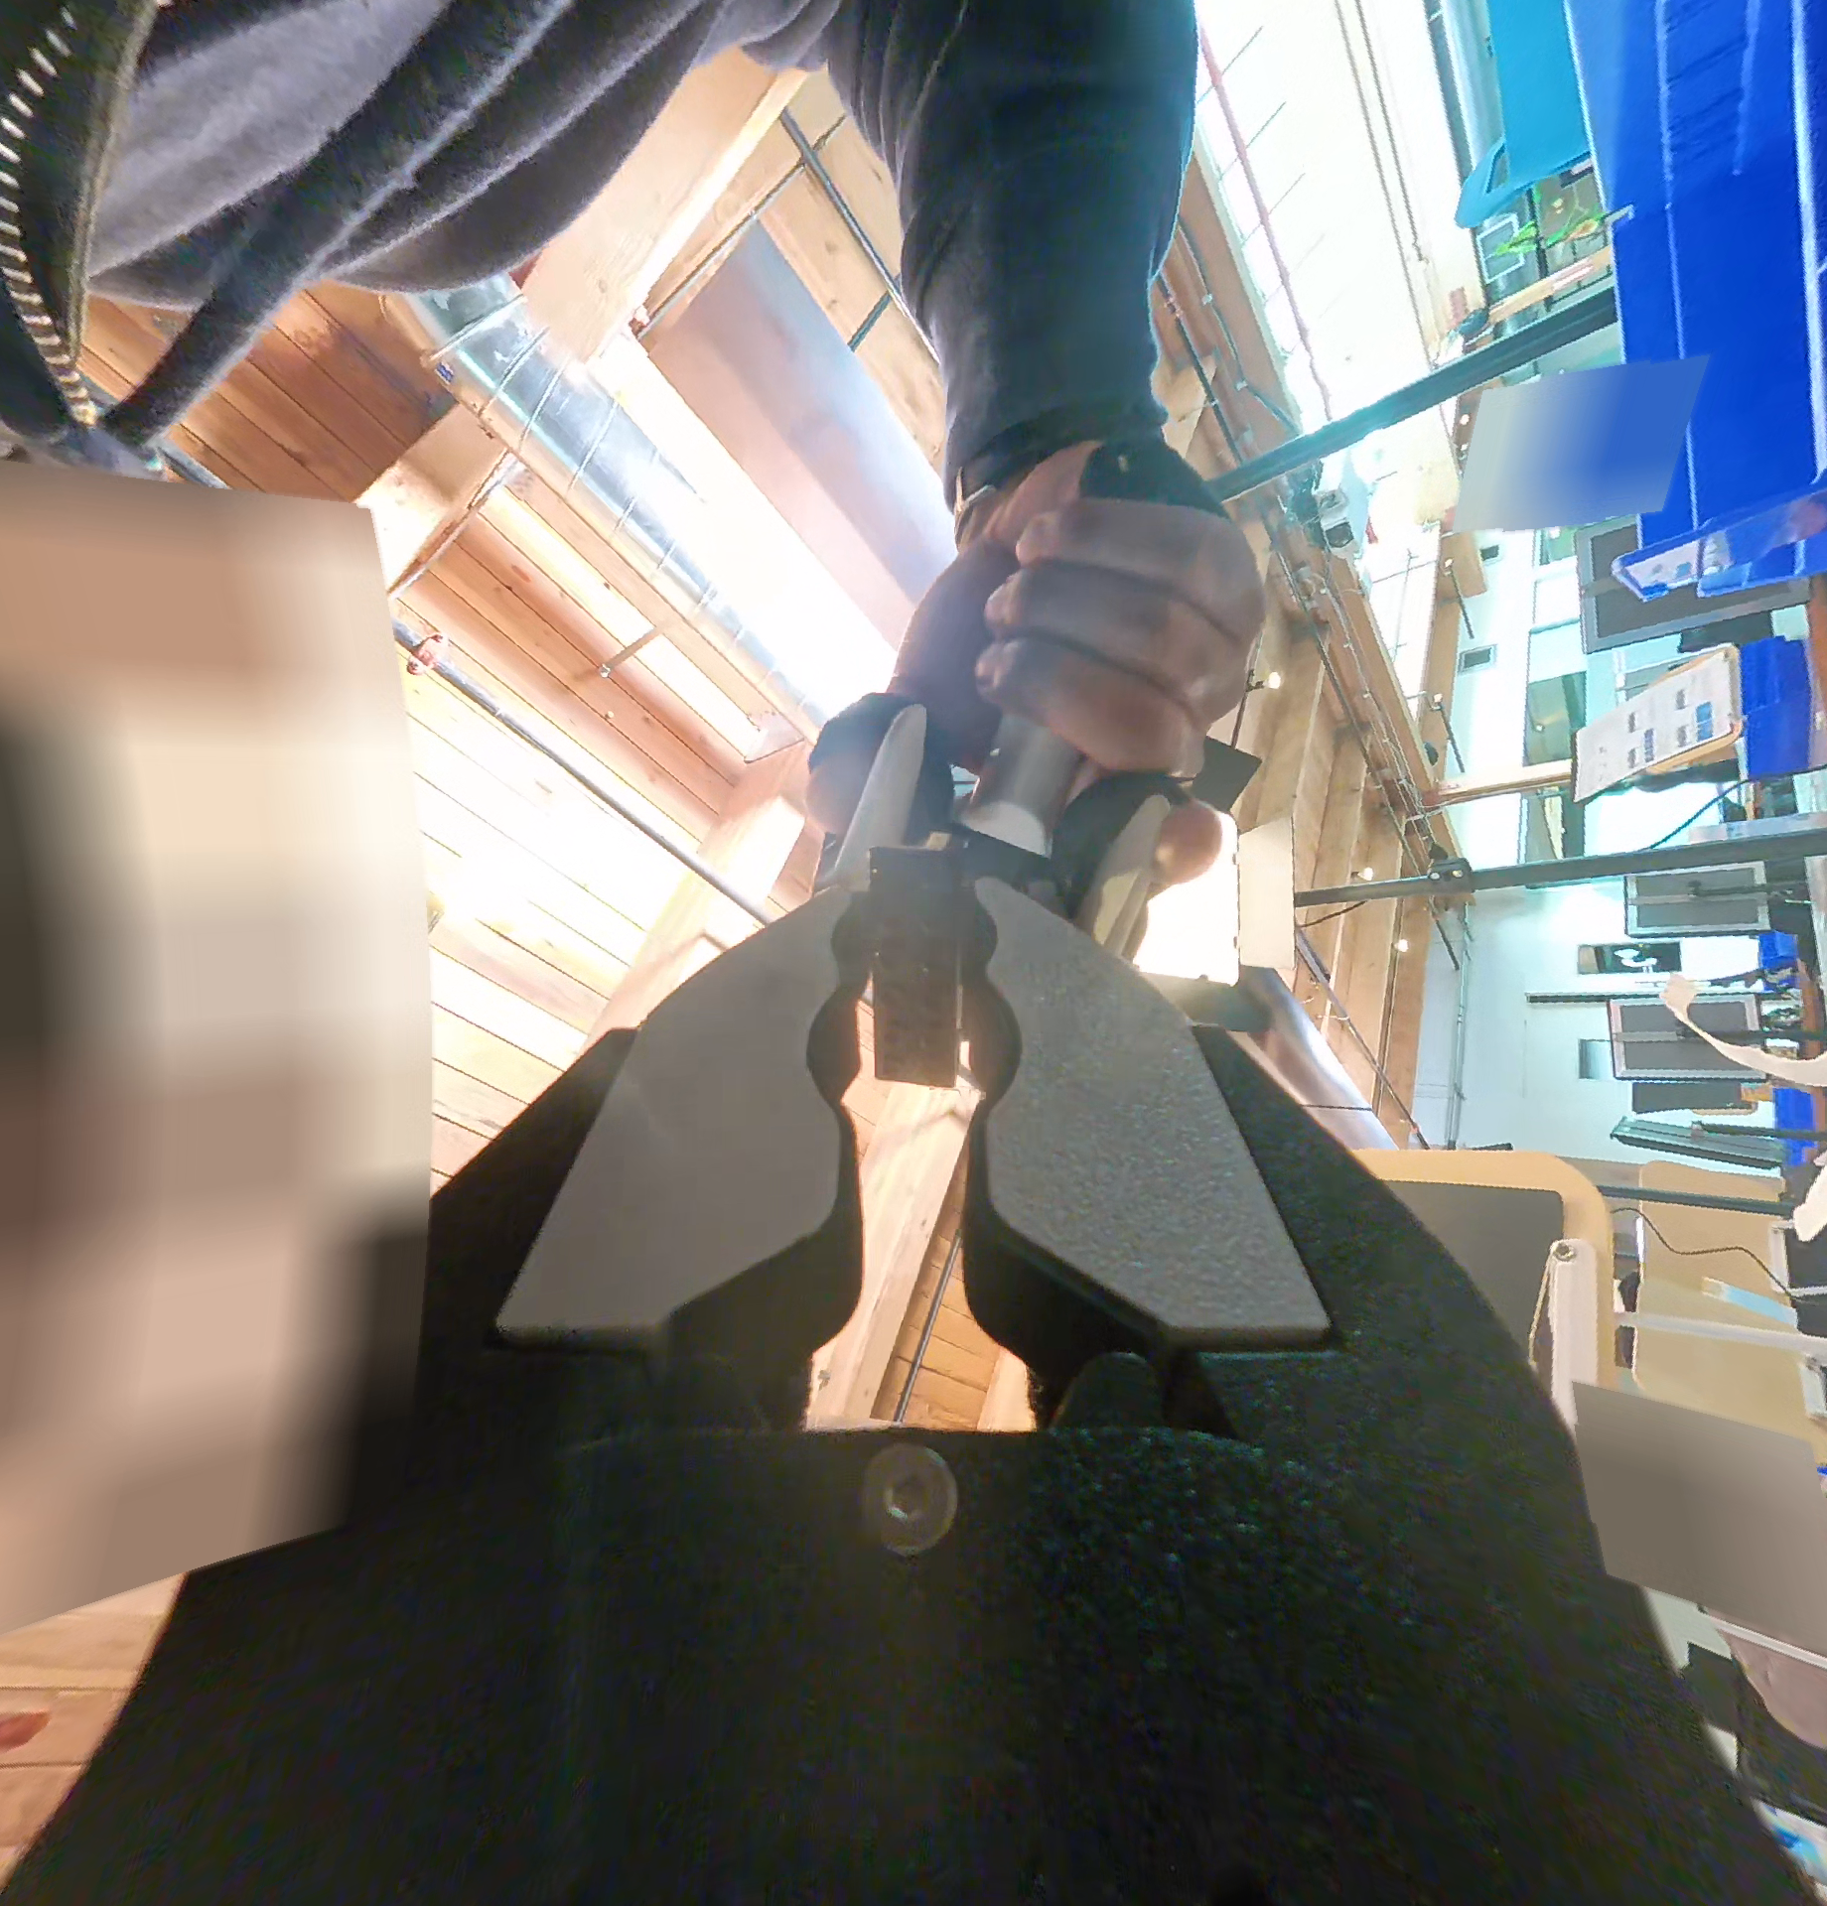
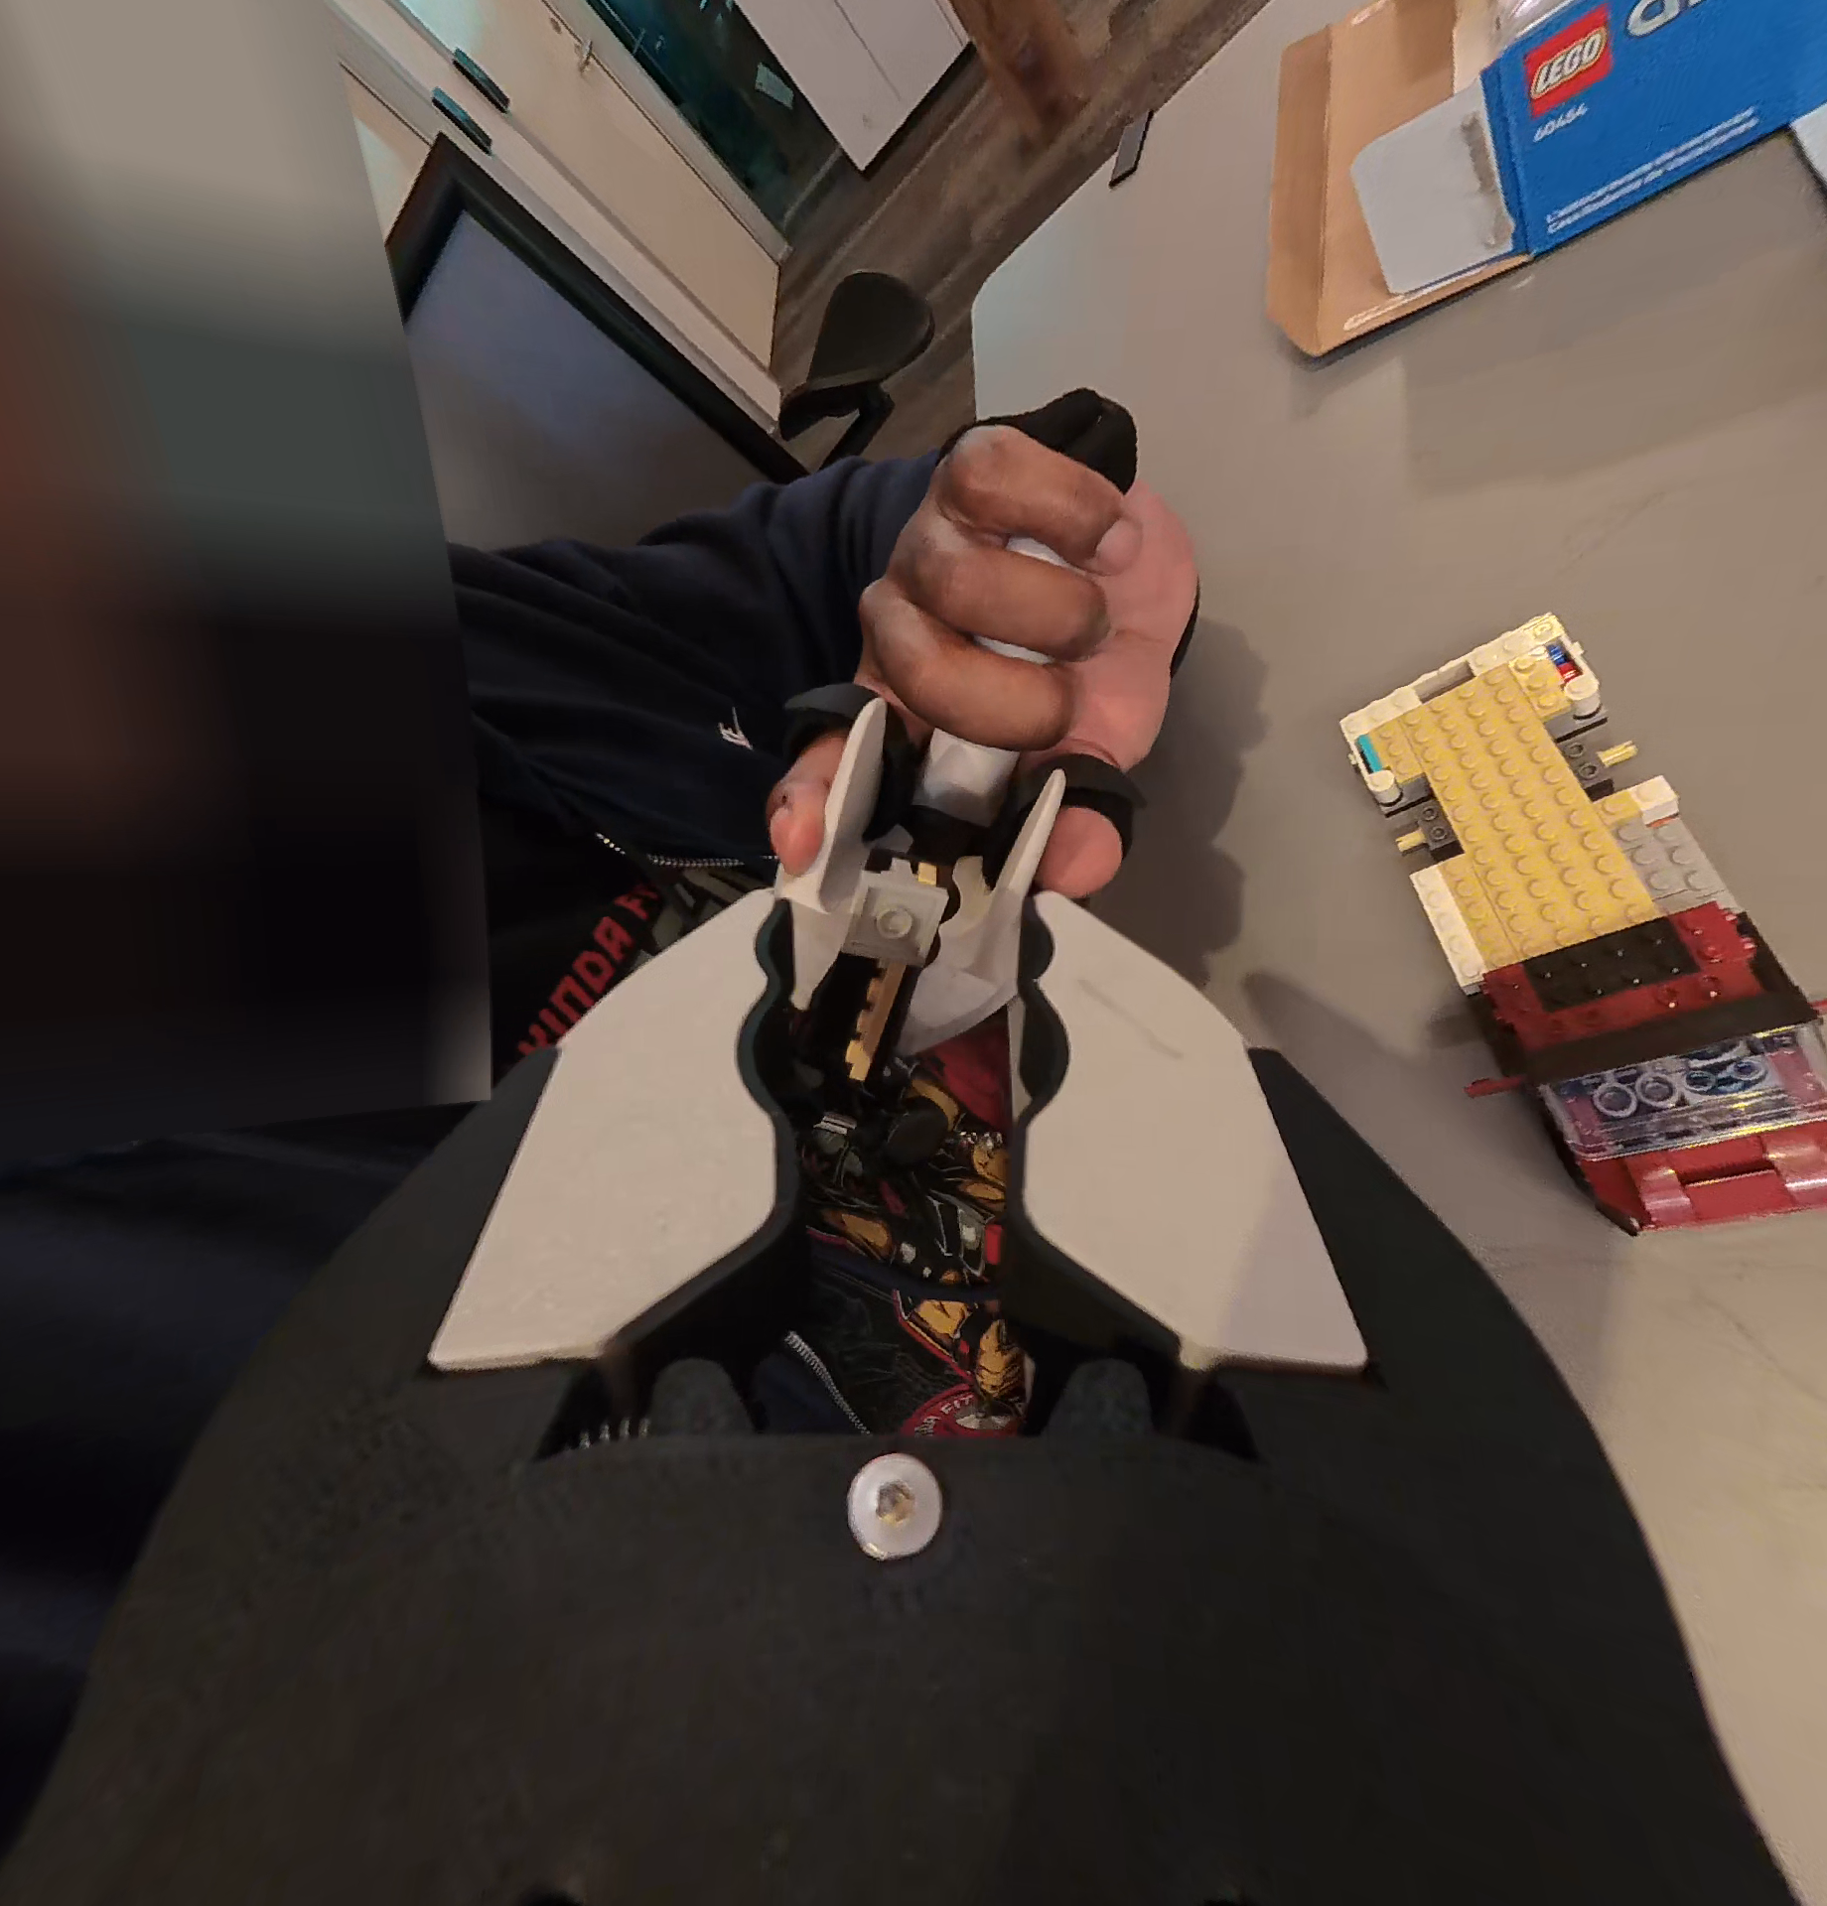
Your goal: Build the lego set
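Pinching a small brick assembly (image 1: 915,990), dark with a grey studded end, in mid-air between the closed-in fingers of the left gripper (image 1: 915,908). Bracketing it with the right gripper (image 2: 904,928), fingers spread wide and seemingly not pressing. Risking, in all likelihood, a twist or split of the thin stack under any sideways push. Fisting each handle, left hand (image 2: 1023,619) and right hand (image 1: 1095,619), grippers meeting nose to nose. Leaving a partly built brick model (image 2: 1570,877) well apart on the grey table (image 2: 1405,516).
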Motion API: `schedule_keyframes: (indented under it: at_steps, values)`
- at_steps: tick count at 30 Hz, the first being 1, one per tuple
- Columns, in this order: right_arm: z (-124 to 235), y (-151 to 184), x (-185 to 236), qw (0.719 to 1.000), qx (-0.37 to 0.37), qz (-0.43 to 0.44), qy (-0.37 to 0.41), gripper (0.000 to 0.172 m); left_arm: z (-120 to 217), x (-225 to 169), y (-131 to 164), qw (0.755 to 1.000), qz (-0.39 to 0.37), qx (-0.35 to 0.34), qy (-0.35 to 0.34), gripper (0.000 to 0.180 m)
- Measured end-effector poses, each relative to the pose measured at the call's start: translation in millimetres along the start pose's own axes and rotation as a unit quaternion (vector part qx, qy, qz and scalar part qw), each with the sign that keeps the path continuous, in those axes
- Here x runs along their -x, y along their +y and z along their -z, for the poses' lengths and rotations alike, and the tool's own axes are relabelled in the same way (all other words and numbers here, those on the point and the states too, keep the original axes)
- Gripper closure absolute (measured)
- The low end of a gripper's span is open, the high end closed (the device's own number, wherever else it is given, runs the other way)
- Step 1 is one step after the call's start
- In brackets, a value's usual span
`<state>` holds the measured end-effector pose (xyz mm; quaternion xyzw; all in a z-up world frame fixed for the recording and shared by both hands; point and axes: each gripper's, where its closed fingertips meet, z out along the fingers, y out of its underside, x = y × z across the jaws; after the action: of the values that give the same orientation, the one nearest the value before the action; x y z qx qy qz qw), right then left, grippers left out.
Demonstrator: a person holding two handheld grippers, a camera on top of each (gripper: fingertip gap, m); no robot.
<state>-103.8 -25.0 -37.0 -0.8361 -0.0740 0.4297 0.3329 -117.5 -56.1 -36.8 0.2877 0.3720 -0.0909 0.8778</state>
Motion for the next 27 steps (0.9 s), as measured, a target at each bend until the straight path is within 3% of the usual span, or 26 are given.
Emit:
schedule_keyframes:
  at_steps: [16,27]
  values:
    - [-10.5,12.1,-1.4,1.000,0.014,-0.021,-0.008,0.153,3.1,-7.6,-9.9,0.999,-0.004,-0.030,0.017,0.165]
    - [-14.5,17.1,-4.9,1.000,-0.007,-0.003,0.030,0.154,6.9,-14.6,-15.5,0.997,0.003,-0.060,0.044,0.165]
